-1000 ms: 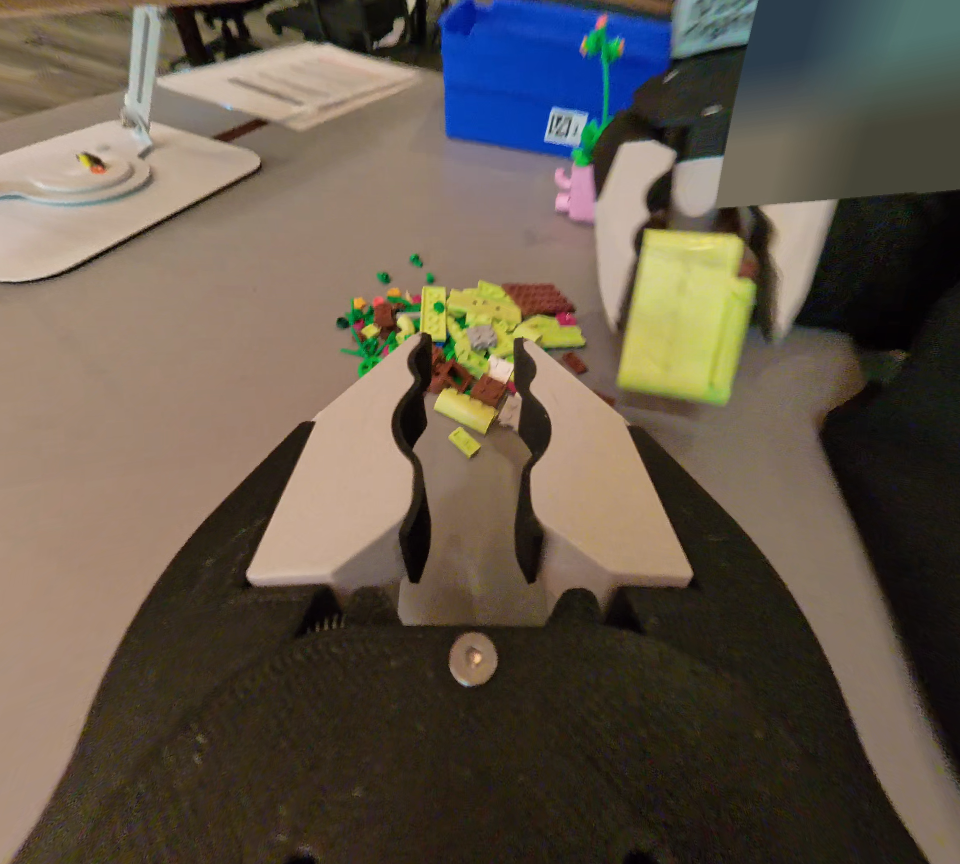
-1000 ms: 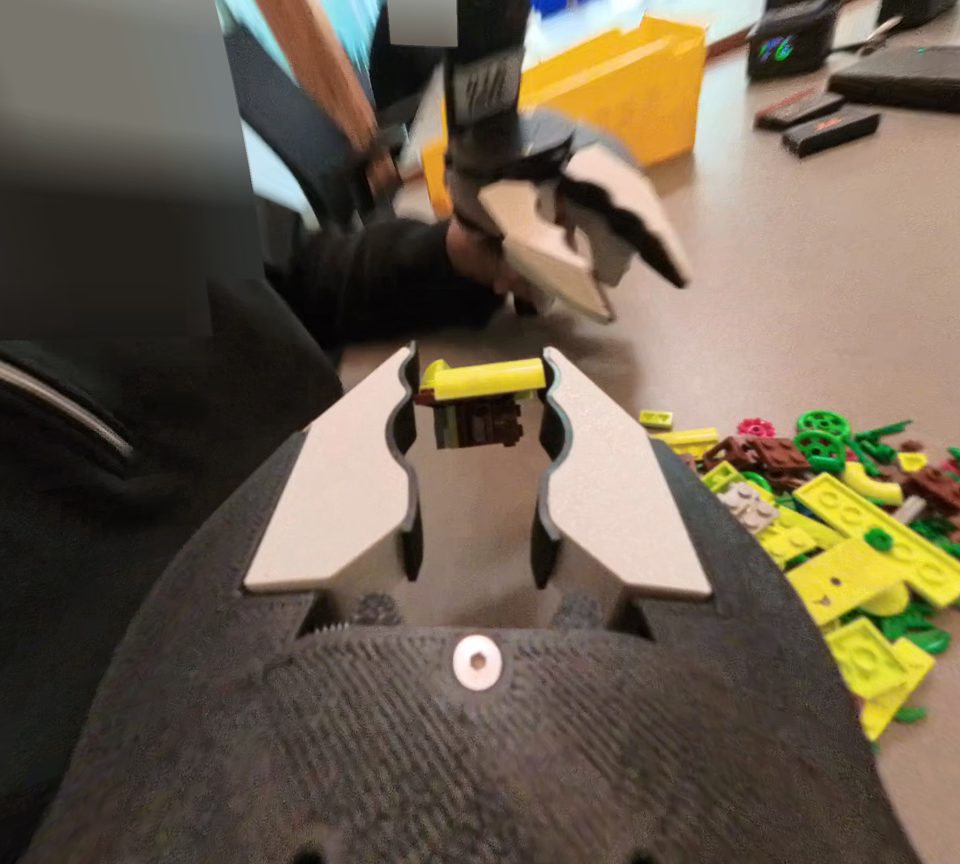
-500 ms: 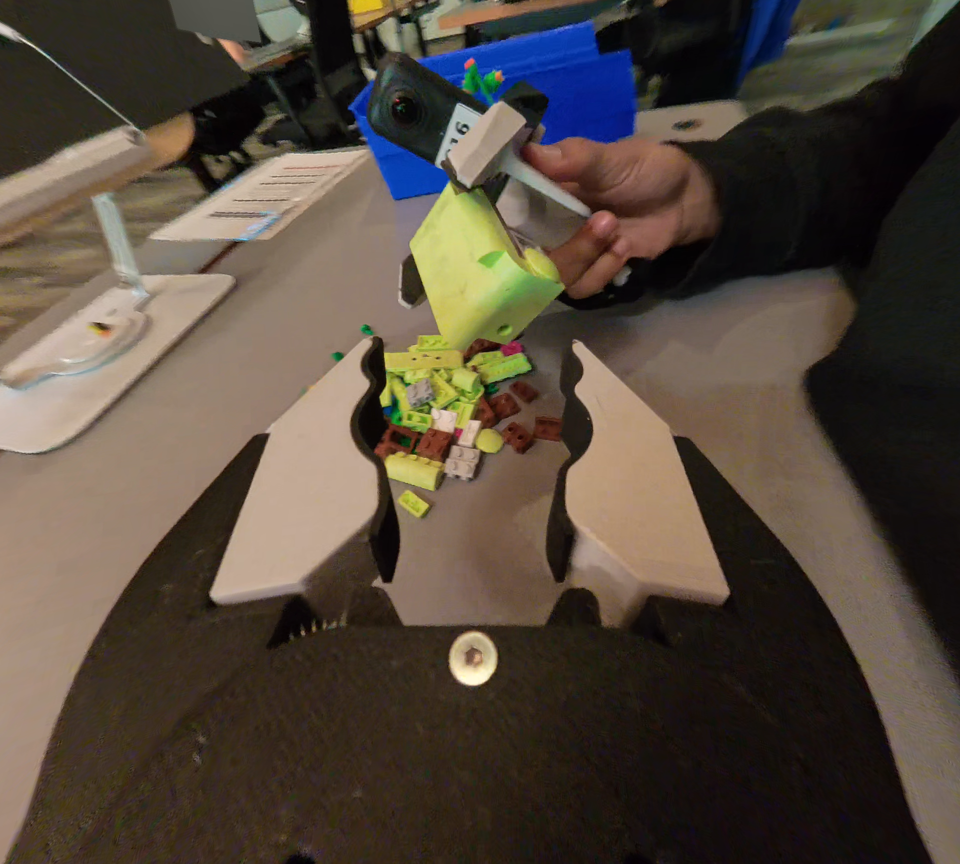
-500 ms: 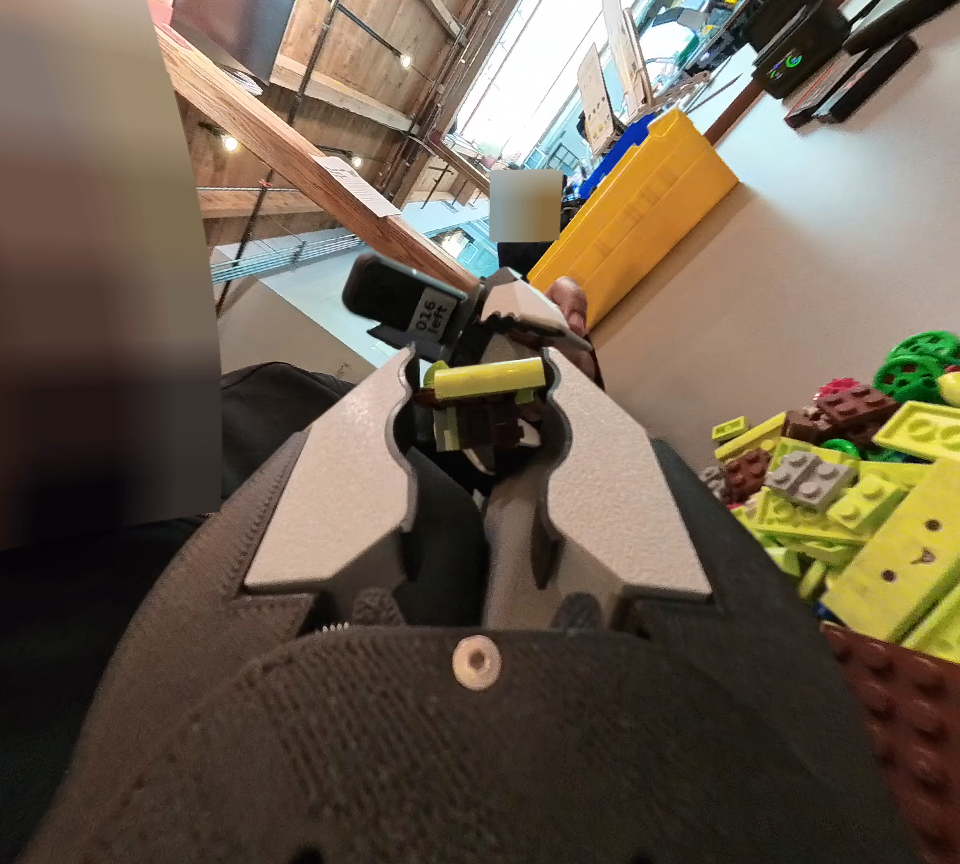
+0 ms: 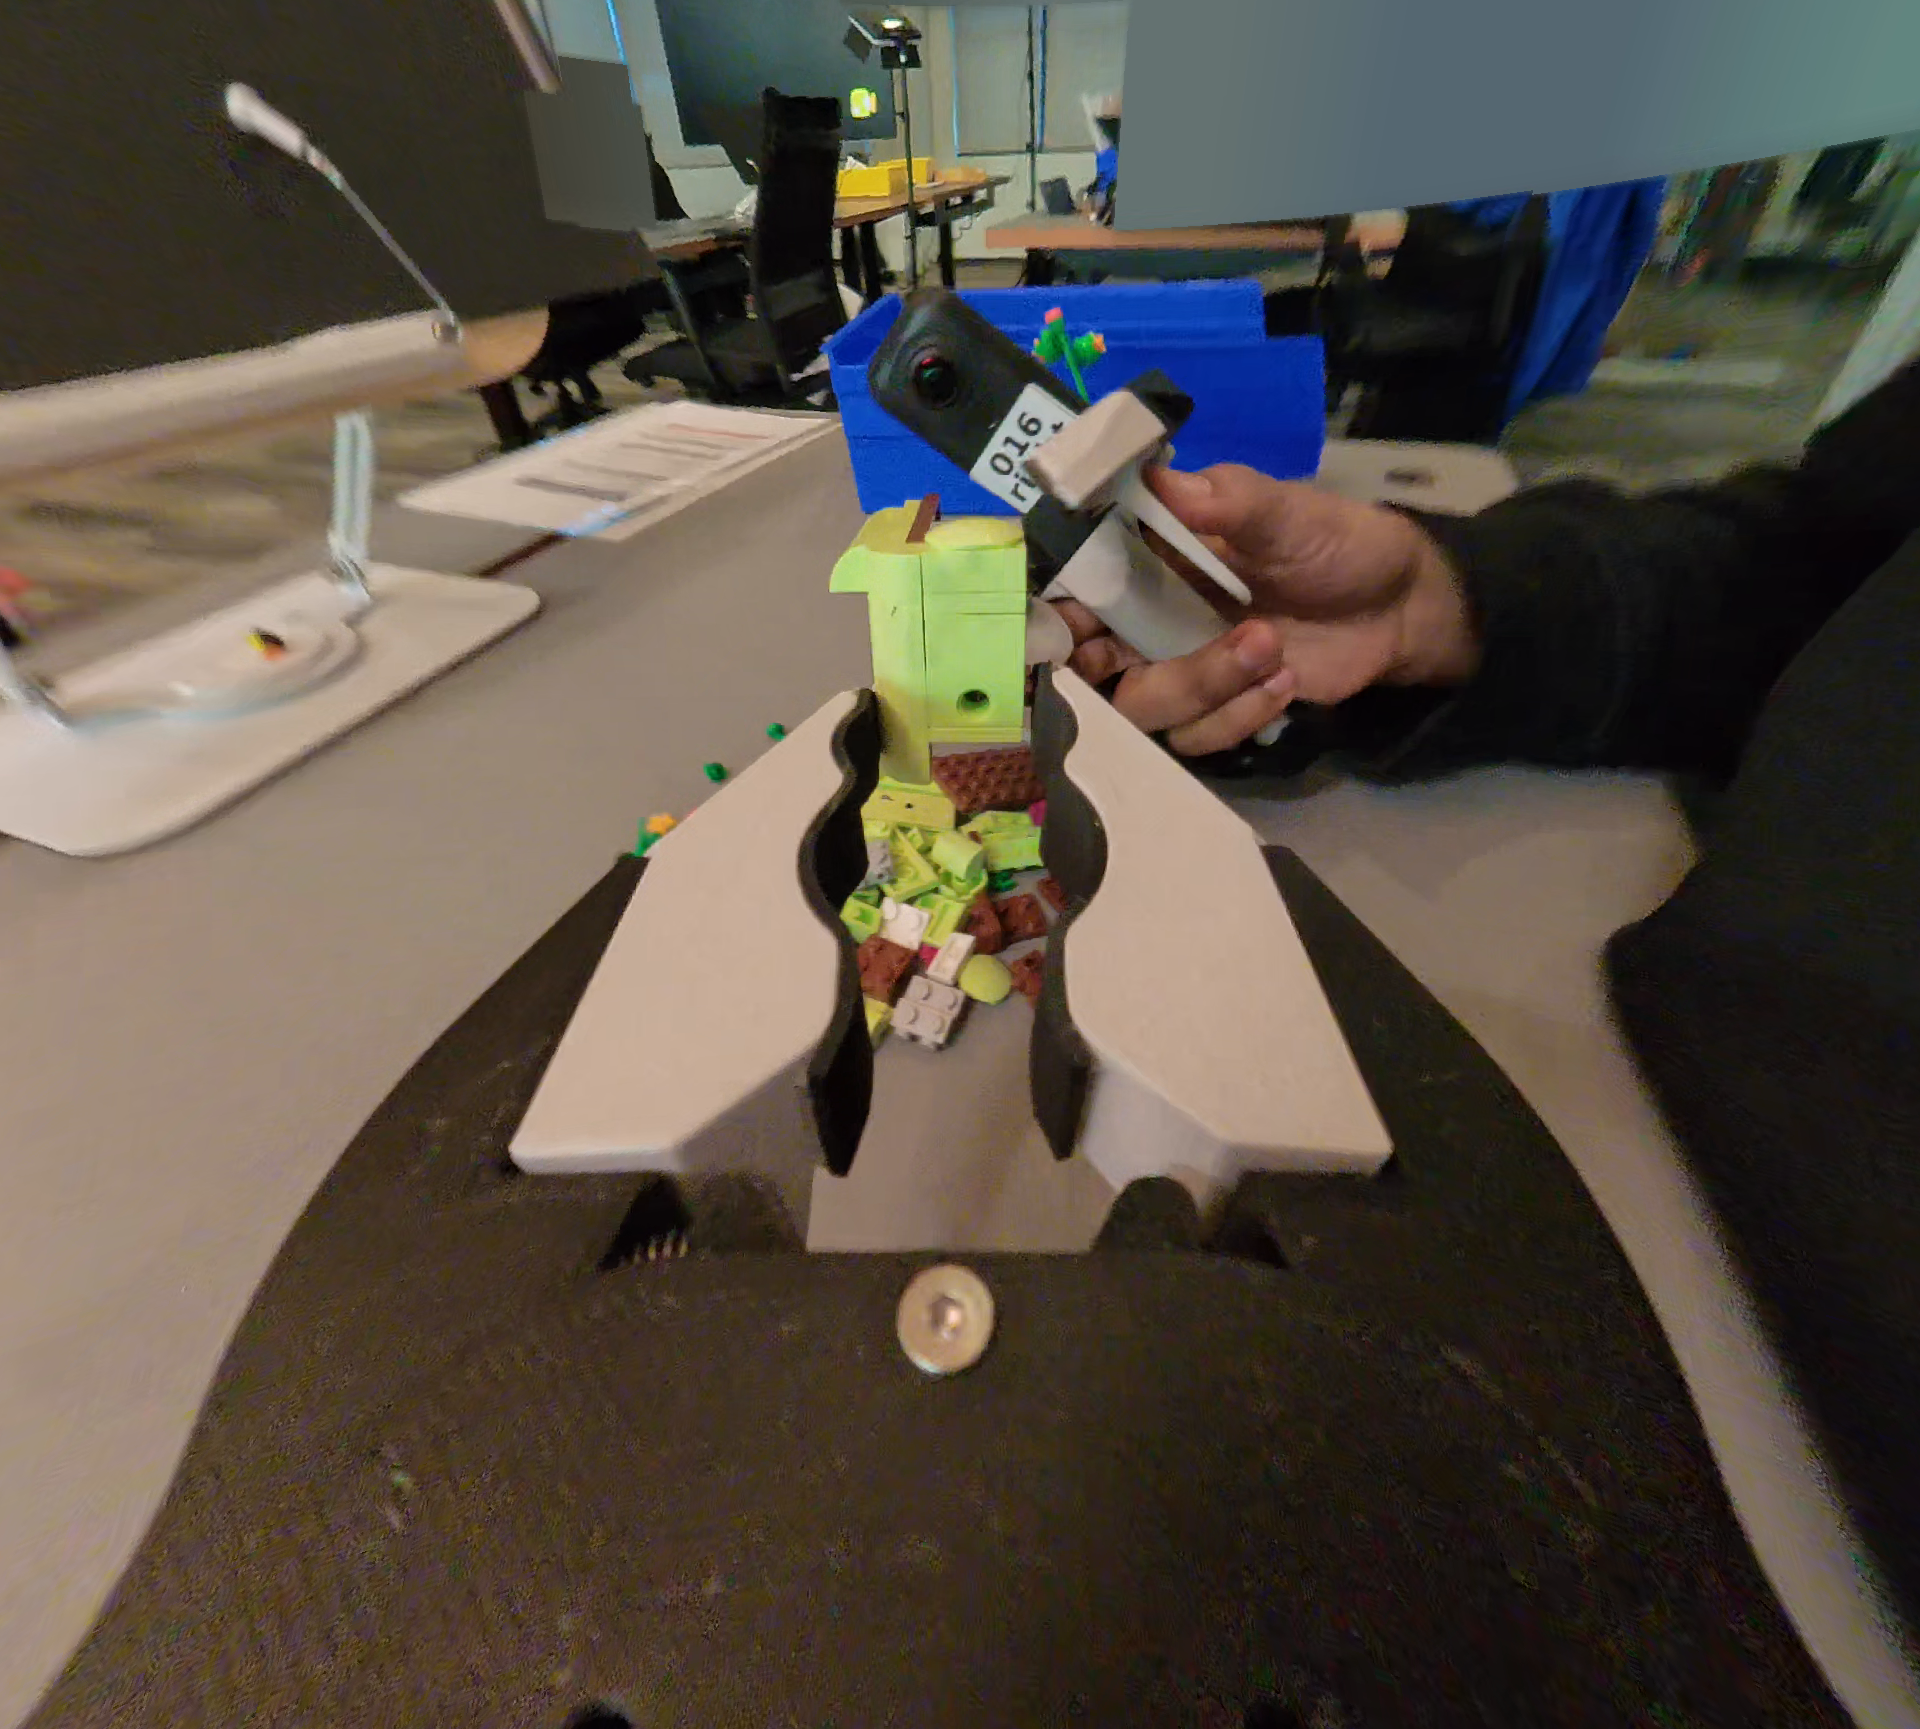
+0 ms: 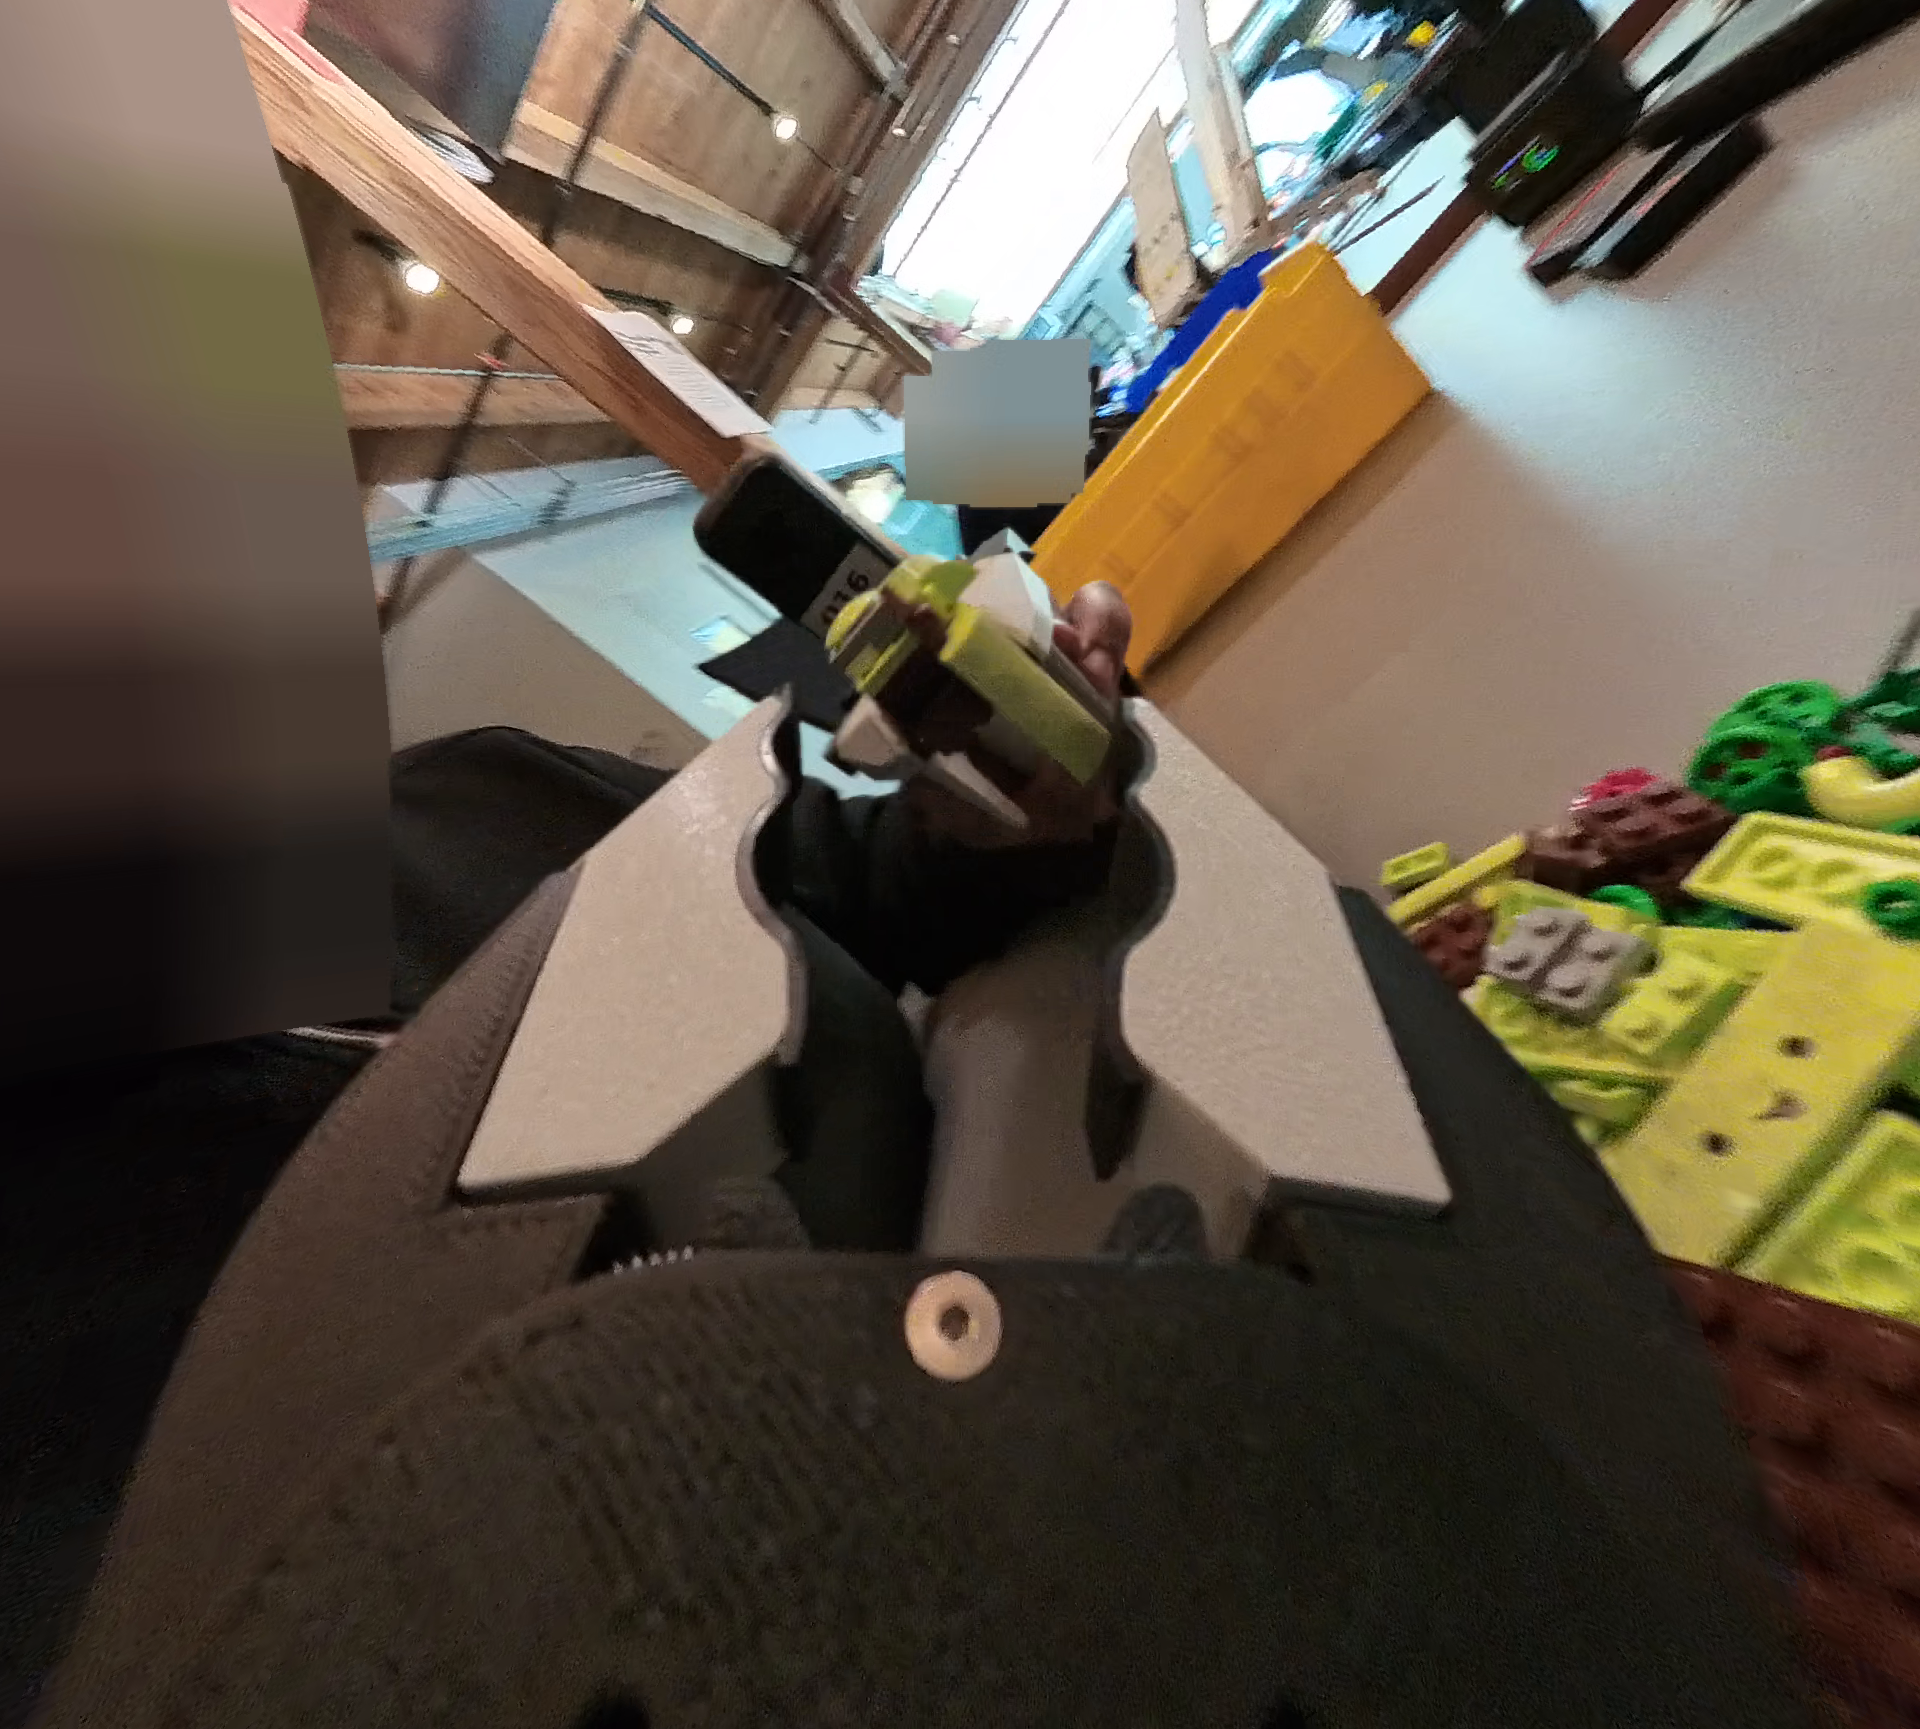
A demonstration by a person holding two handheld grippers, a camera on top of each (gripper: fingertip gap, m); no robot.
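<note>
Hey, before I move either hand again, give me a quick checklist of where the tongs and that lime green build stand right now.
1. Left tongs shut on the lime brick build: ok.
2. Right tongs open, not gripping the build: ok.
3. Right tongs clear of the build: cannot tell; they sit close beside it.
4. Build held up off the table: ok.
5. Build clear of the loose brick pile: ok in the right wrist view.

Left tool grips lime brick block above brick pile.
</note>
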